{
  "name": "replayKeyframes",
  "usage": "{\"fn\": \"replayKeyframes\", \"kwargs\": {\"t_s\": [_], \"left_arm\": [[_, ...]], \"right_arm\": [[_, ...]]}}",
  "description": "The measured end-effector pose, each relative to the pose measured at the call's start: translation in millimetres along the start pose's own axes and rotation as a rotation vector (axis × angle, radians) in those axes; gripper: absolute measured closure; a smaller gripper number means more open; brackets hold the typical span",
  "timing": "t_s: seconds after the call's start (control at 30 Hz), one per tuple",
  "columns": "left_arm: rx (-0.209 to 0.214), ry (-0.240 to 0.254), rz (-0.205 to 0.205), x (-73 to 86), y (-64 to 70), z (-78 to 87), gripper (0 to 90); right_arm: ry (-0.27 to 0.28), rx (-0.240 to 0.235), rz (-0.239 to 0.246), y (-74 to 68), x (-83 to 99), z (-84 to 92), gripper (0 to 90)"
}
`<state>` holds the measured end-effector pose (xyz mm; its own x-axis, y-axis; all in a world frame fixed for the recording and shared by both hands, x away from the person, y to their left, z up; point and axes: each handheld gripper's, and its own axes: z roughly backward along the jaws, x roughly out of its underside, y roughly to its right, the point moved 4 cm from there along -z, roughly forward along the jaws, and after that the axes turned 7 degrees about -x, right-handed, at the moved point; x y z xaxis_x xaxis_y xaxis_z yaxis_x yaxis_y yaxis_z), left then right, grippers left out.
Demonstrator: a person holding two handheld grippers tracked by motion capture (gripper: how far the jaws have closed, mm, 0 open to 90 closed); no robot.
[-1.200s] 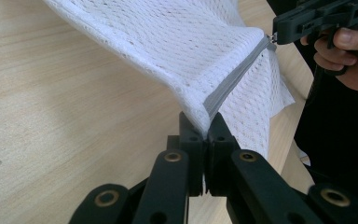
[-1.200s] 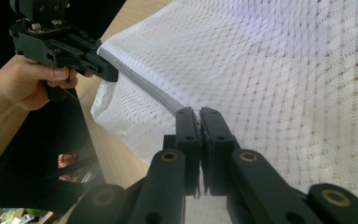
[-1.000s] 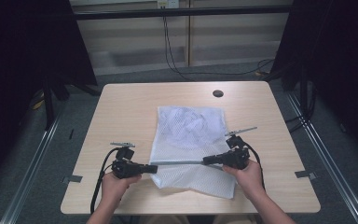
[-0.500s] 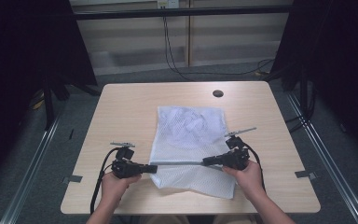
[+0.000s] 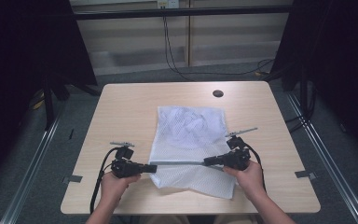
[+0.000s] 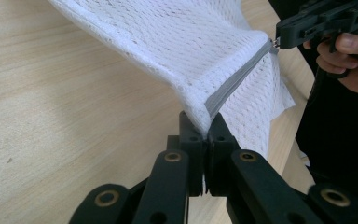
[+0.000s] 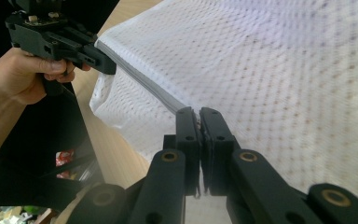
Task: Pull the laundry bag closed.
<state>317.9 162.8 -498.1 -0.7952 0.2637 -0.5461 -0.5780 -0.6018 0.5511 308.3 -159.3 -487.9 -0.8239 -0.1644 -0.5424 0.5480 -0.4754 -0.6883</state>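
White mesh bag [image 5: 186, 140] lies flat at table [image 5: 121, 107] centre, its near end toward 6 o'clock. Grey zipper strip [image 5: 179, 163] runs taut 9-to-3 between both grippers. Left gripper [image 5: 153, 168] clamped tight on the strip's 9 o'clock end, mesh pinched between its fingers [image 6: 186, 128]. Right gripper [image 5: 207, 162] likewise closed on the 3 o'clock end, fingers [image 7: 212, 123] pinching the zipper.

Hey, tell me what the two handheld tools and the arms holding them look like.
Both the left tool and the right tool are black, with two flat jaws on hinged links joined by brass-coloured pivot pins. A grey plate sits on top of each, and a black cable trails from each. The forearms are bare, no sleeves or gloves.
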Motion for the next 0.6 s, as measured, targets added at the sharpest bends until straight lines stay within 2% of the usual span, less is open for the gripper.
{"fn": "replayKeyframes", "kwargs": {"t_s": [0.1, 0.5, 0.6], "left_arm": [[0.001, -0.004, -0.012, 0.1, 0.7, -0.1, 88.5], [0.005, -0.003, 0.004, -0.4, 1.3, -0.1, 88.5], [-0.001, -0.007, -0.017, -0.8, 1.6, -1.0, 88.5]], "right_arm": [[0.007, -0.002, -0.005, 1.7, 0.7, 2.7, 87.3], [-0.017, 0.027, -0.008, 2.7, 5.0, 7.1, 87.3], [-0.010, 0.029, -0.003, 3.8, 5.5, 9.7, 87.2]]}}
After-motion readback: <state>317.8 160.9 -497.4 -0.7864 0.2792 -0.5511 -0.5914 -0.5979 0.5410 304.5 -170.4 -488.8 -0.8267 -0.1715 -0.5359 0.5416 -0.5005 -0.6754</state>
